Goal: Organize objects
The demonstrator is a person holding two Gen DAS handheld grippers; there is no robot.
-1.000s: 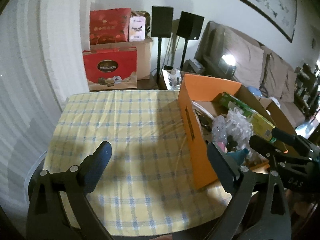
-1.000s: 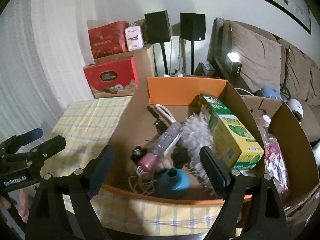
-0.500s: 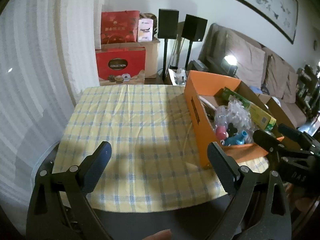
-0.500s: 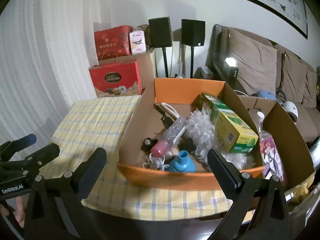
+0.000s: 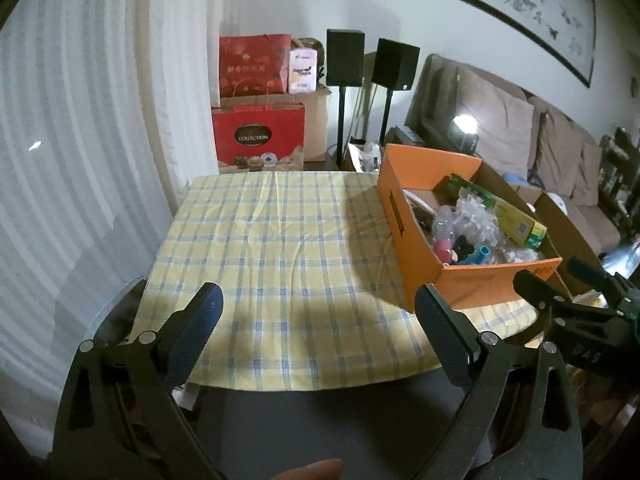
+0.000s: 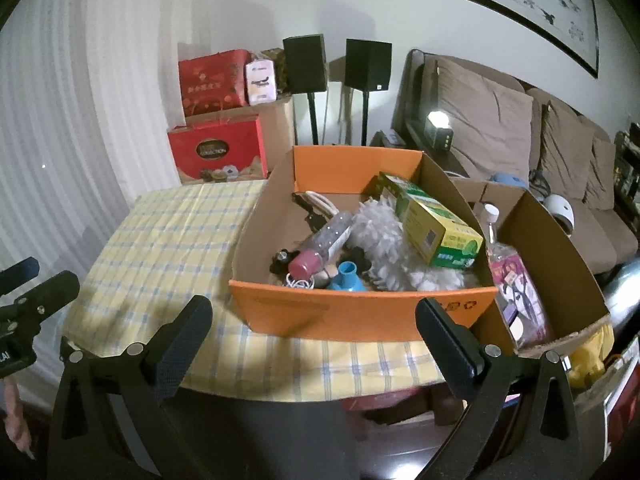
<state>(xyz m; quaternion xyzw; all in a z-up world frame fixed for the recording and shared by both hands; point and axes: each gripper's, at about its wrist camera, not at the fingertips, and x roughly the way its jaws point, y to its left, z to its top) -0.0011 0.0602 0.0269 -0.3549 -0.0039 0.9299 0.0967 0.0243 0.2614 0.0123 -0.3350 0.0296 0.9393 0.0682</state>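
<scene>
Checked tablecloth (image 5: 280,248), orange box (image 6: 360,312) of clutter, both hand-held grippers (image 5: 316,316) (image 6: 314,320) spread, empty.

Dim room, small bright lamp (image 6: 437,119) glaring, soft shadows on tablecloth (image 5: 280,248), fisheye-bent edges

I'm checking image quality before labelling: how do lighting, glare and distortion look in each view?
Left wrist view: dim room, strong fisheye bending of the curtain, a lamp blooming white by the sofa, and a dark shadow on the checked tablecloth beside the orange box. Right wrist view: same lamp glare, dark corners, box contents fairly sharp.
</scene>
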